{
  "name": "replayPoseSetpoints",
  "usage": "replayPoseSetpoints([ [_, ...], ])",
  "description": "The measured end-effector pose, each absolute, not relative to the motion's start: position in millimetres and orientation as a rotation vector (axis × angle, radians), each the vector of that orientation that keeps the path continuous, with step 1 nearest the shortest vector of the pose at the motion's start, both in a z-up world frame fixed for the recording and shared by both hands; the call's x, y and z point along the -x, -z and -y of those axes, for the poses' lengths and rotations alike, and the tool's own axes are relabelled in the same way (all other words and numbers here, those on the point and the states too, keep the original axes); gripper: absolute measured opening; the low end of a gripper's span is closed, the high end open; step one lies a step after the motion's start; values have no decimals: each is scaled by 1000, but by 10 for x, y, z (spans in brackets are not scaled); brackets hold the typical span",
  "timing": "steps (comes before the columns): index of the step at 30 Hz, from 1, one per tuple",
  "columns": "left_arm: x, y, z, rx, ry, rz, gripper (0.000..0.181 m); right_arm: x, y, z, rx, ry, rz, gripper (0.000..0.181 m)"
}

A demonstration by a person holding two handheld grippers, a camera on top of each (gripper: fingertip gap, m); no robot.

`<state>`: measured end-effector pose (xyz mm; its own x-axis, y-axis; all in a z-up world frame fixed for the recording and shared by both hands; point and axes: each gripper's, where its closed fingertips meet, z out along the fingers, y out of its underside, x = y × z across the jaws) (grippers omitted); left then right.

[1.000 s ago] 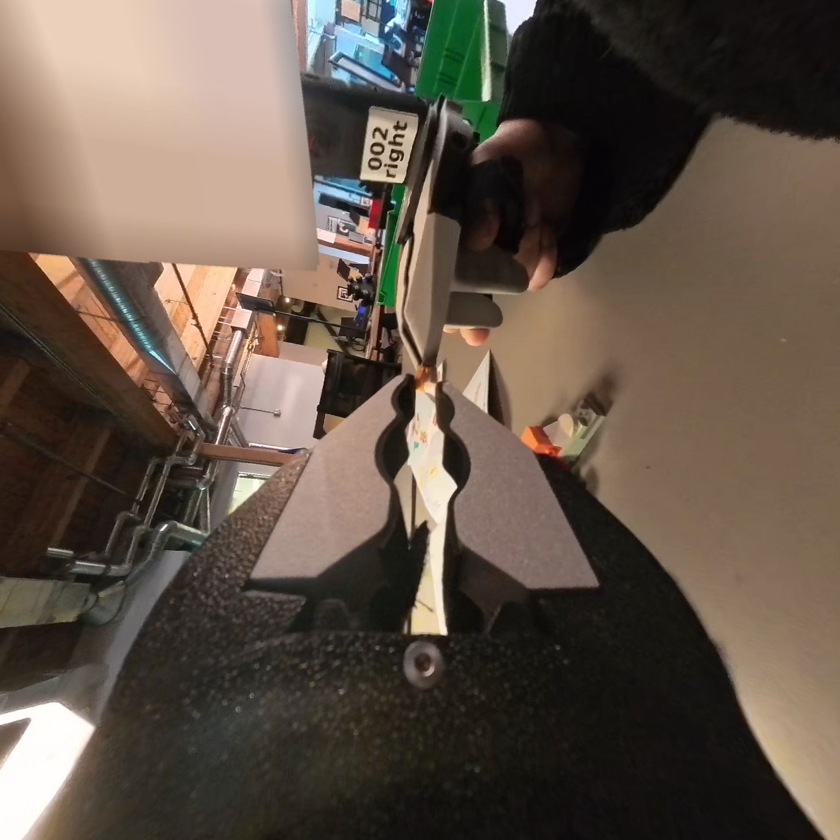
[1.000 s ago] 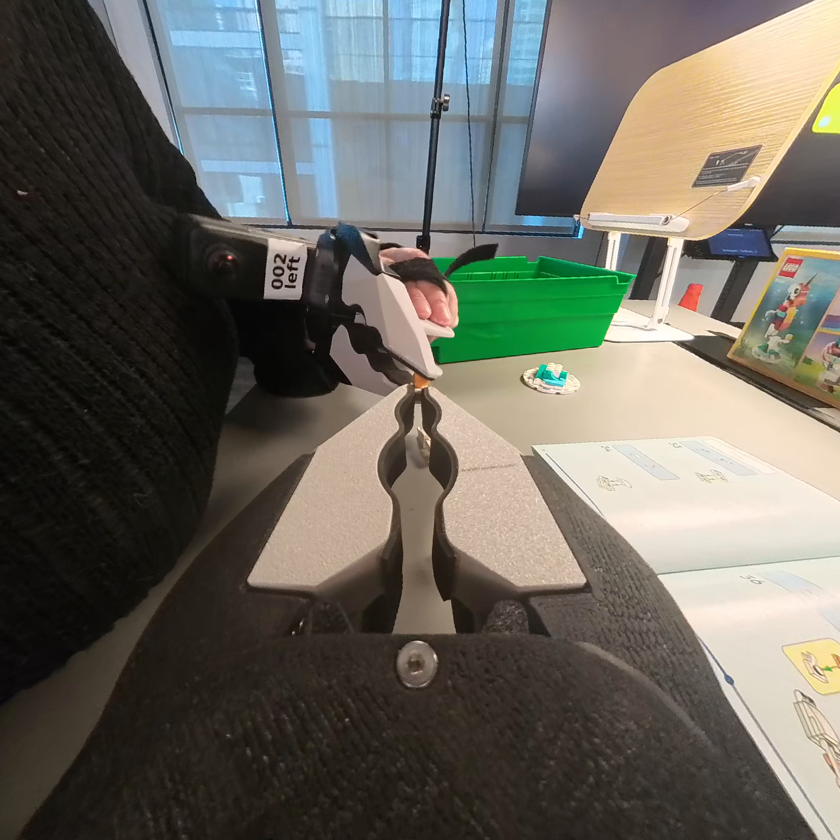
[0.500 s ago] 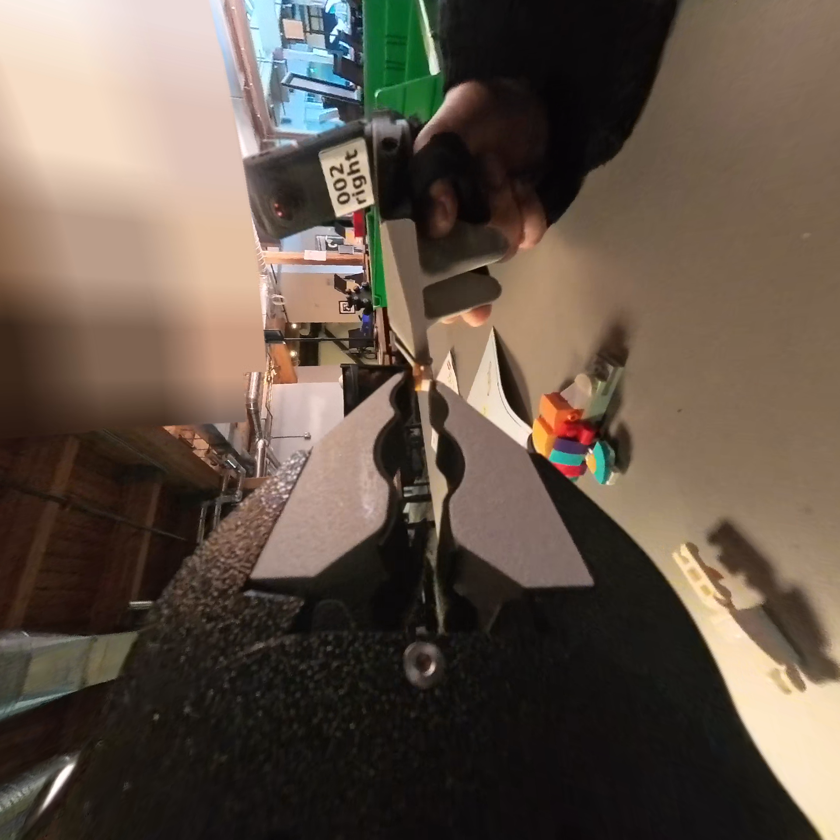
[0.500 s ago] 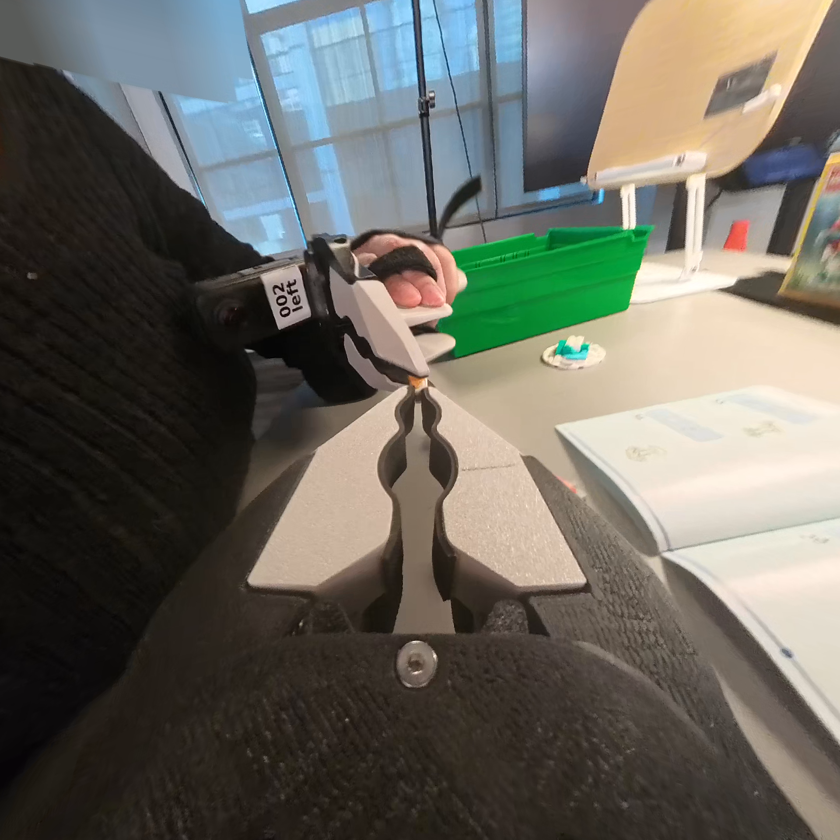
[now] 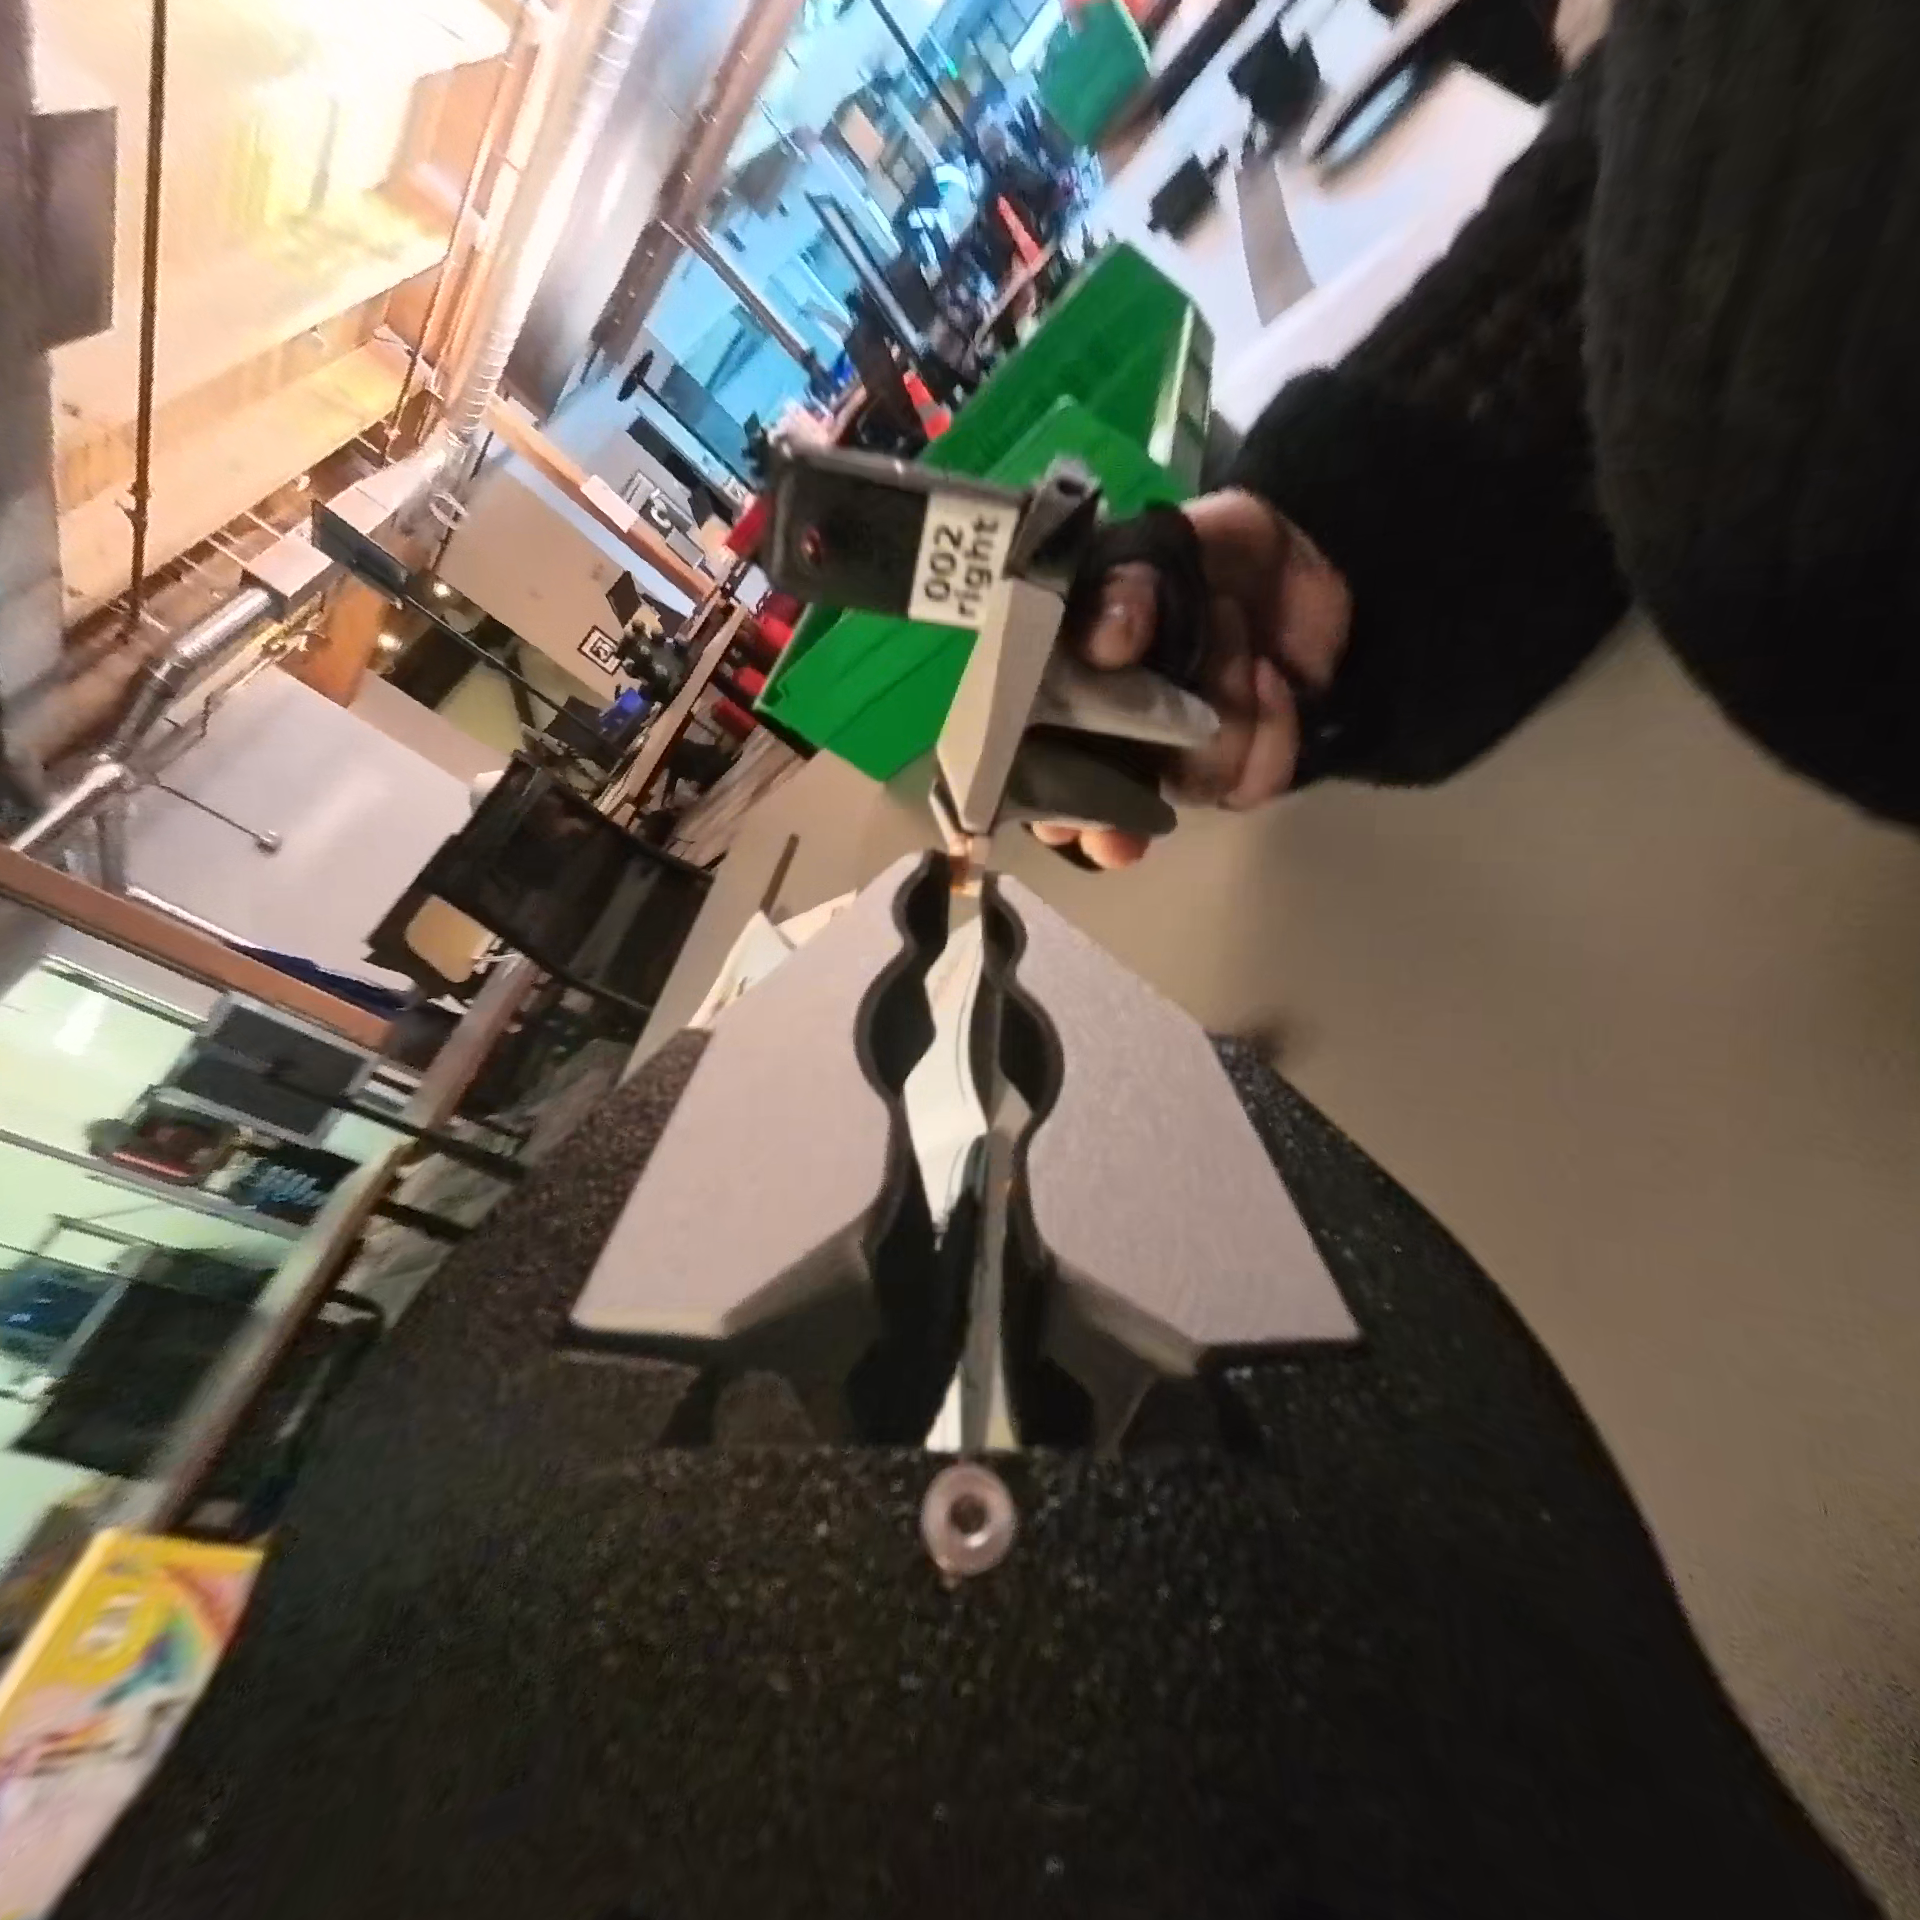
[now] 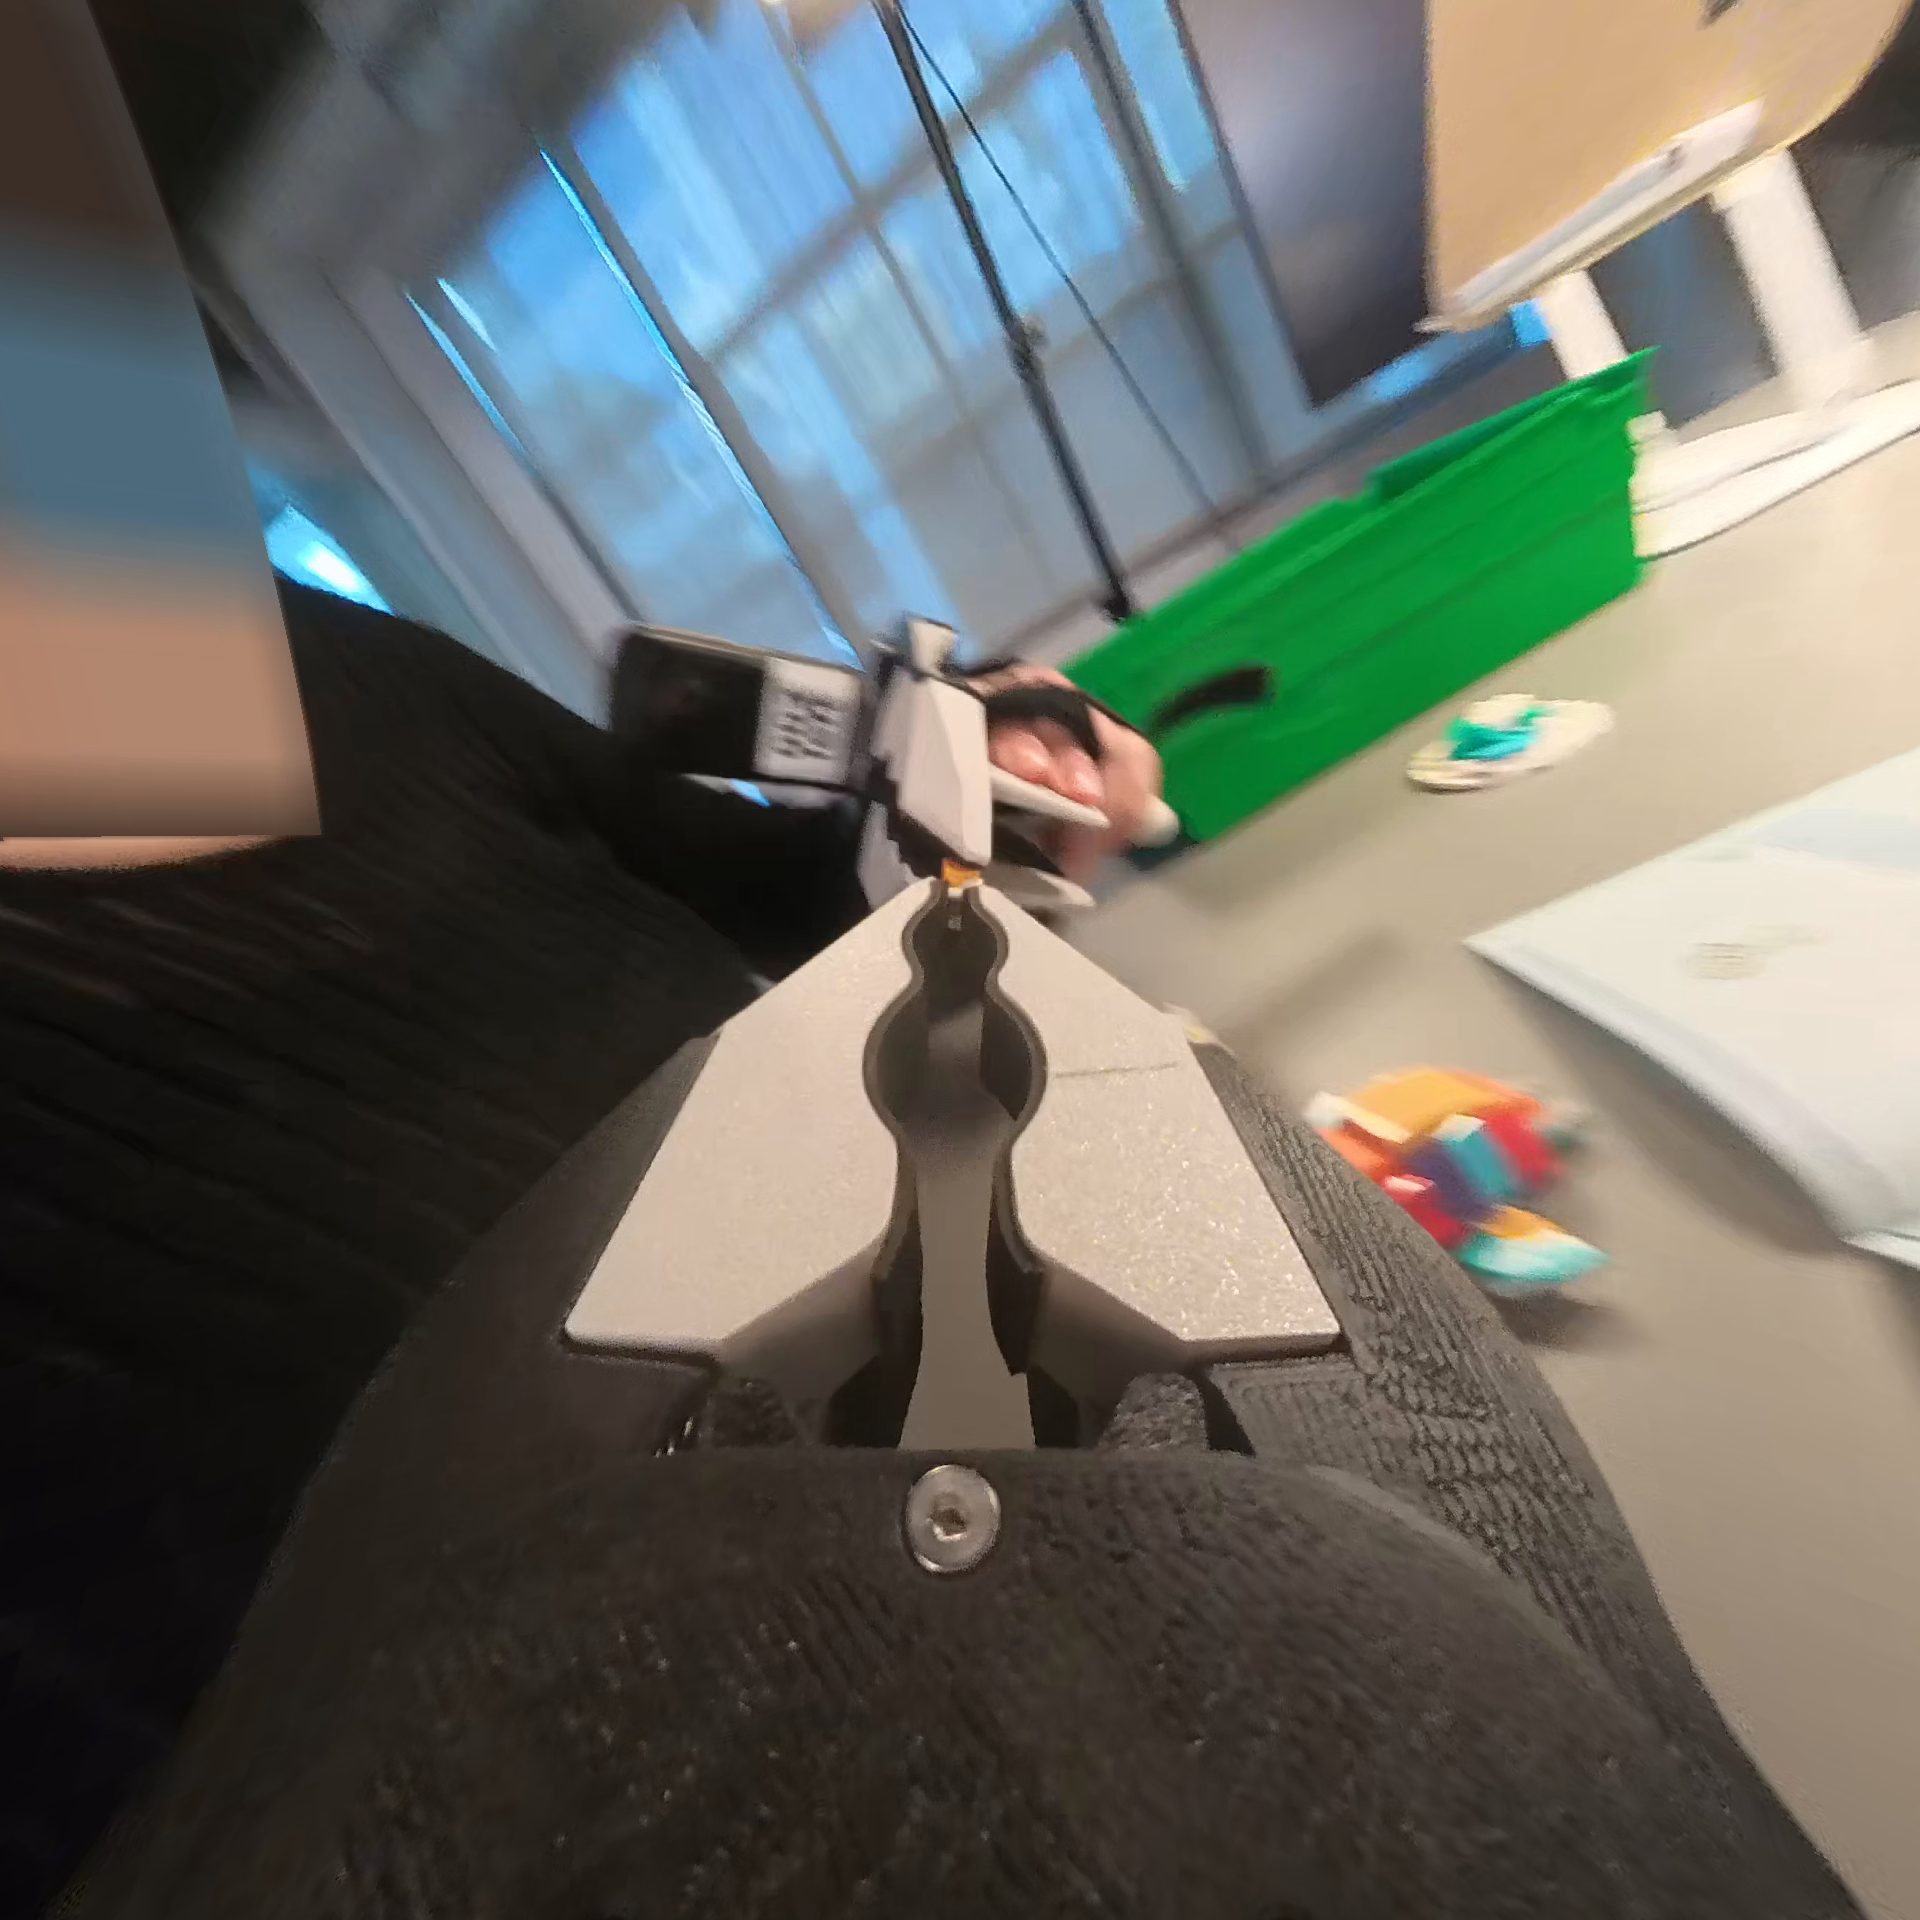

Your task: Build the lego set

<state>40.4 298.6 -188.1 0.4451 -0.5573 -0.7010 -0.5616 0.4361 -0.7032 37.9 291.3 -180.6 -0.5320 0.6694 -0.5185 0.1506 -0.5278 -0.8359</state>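
Note:
My left gripper (image 5: 962,875) and right gripper (image 6: 957,896) meet tip to tip above the grey table (image 6: 1714,1455). Both sets of jaws are closed, and a tiny orange lego piece (image 5: 965,865) sits pinched where the tips meet; it also shows in the right wrist view (image 6: 962,879). I cannot tell whether it is one piece or two joined. The right gripper (image 5: 977,727) faces me in the left wrist view, and the left gripper (image 6: 935,764) faces me in the right wrist view. A multi-coloured lego build (image 6: 1455,1158) lies on the table to the right, blurred.
An open instruction booklet (image 6: 1714,987) lies at the right. A green bin (image 6: 1403,623) stands behind, with a small white round plate carrying teal bricks (image 6: 1507,732) in front of it. A wooden stand (image 6: 1621,156) is at the far right. The lego box (image 5: 114,1683) shows at the lower left.
Both grippers stay tip to tip on the orange piece, but both have tilted and swung together. The coloured build has come into the right wrist view.

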Motion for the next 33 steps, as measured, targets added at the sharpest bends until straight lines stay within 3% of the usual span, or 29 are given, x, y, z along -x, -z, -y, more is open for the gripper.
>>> replayPoseSetpoints([
  [1,-416,1844,-2969,1197,37,-1161,4,-384,1769,-2901,1280,-2177,1265,0],
  [11,-497,1644,-2932,1169,197,-1073,3,-432,1568,-2879,1252,-2642,1025,0],
  [18,-385,1709,-3095,1303,148,-1005,3,-331,1613,-3039,1283,-2331,1008,1],
  [22,-321,1787,-3173,1395,216,-917,3,-288,1738,-3151,1324,-2049,1099,11],
  [33,-336,1787,-3150,1350,160,-914,3,-325,1697,-3136,1382,-2323,986,4],
])
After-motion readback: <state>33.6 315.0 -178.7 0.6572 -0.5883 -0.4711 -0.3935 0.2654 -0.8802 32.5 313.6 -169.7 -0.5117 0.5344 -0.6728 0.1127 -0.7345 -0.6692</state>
